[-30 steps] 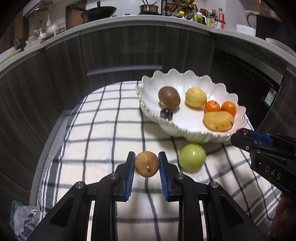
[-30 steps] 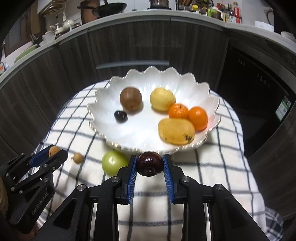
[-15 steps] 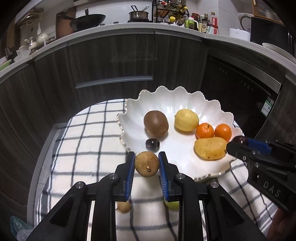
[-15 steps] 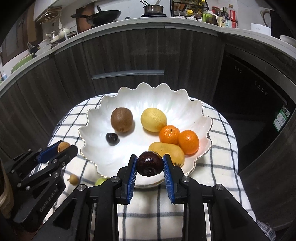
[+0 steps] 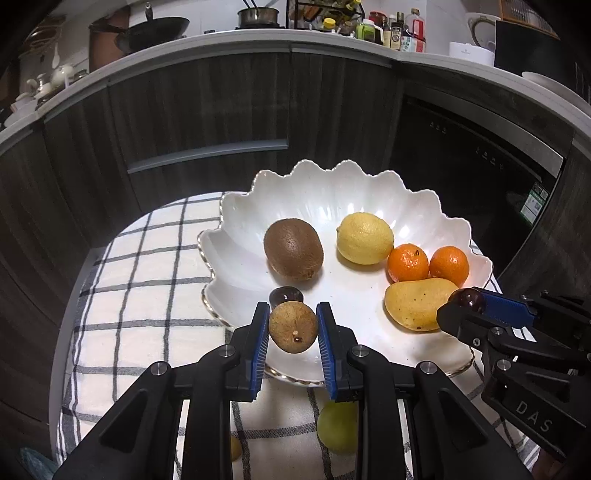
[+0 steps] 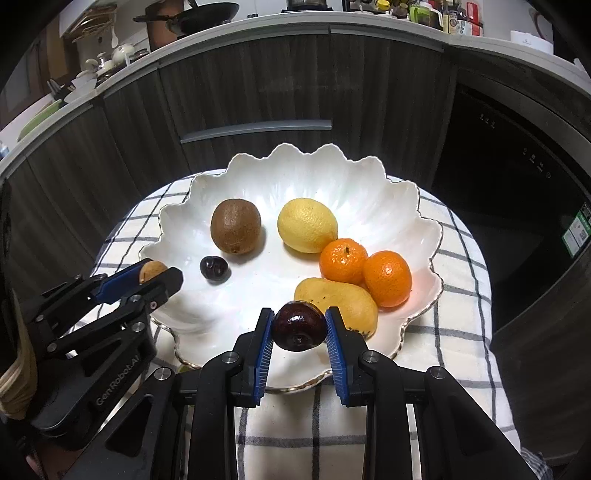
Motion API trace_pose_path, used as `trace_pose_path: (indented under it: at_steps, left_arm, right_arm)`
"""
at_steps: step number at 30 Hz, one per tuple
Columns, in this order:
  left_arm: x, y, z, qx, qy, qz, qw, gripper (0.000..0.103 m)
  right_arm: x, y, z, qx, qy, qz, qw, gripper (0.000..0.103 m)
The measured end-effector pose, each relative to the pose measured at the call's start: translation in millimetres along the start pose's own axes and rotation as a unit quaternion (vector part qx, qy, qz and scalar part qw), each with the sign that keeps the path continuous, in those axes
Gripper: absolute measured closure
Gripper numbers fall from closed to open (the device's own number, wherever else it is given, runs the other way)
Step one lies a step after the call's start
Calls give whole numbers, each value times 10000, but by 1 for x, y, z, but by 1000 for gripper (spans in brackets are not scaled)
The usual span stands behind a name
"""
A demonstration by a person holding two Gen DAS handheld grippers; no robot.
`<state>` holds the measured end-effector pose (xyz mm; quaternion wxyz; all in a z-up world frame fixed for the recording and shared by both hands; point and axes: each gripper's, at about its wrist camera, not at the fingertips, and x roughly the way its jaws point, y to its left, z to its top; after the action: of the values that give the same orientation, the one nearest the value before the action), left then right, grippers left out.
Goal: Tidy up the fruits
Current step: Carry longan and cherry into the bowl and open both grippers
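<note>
- A small brown fruit [image 5: 293,327], round with a stub of stem facing the lens, sits pinched between the blue pads of my left gripper [image 5: 293,328] — held above the near-left rim of the white scalloped bowl [image 5: 236,240].
- A dark, glossy cherry [image 6: 299,326] is clamped the same way in my right gripper [image 6: 300,326], hanging over the bowl's near edge, just in front of the mango [image 6: 338,303].
- Inside the bowl: a kiwi [image 6: 235,226] toward the far left, a lemon [image 6: 307,225] beside it, two mandarins [image 6: 365,272] touching each other at the right edge, the mango lying against them, and a second dark cherry [image 6: 214,269] alone near the left side.
- Outside the bowl, on the checked cloth [image 5: 147,277] at its near edge, a green fruit [image 5: 337,428] and a smaller tan one [image 5: 235,447] show between my left gripper's arms — both partly hidden.
- The cloth covers a rounded table; dark wood-grain cabinets [image 6: 258,85] curve behind it, with a wok [image 5: 151,33] and bottles on the counter above.
</note>
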<state>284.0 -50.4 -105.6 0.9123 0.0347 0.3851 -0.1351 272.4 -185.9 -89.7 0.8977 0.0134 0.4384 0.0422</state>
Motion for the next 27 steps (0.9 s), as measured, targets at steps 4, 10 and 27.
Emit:
trace_pose_path:
  at_steps: [4,10,27]
  left_arm:
    - [5,0,-1,4,76,-24,10000,77]
    - [3,1,-2,7,16,64,10000,58]
    - [-27,17,-9,-17,-199,518,9985,22]
  right_arm:
    - [3,0,1,-17,38,25,10000,73]
    - [4,-2,0,-3,56,26,10000,70]
    - [-22,5,-4,-29,-310,-471,9984,30]
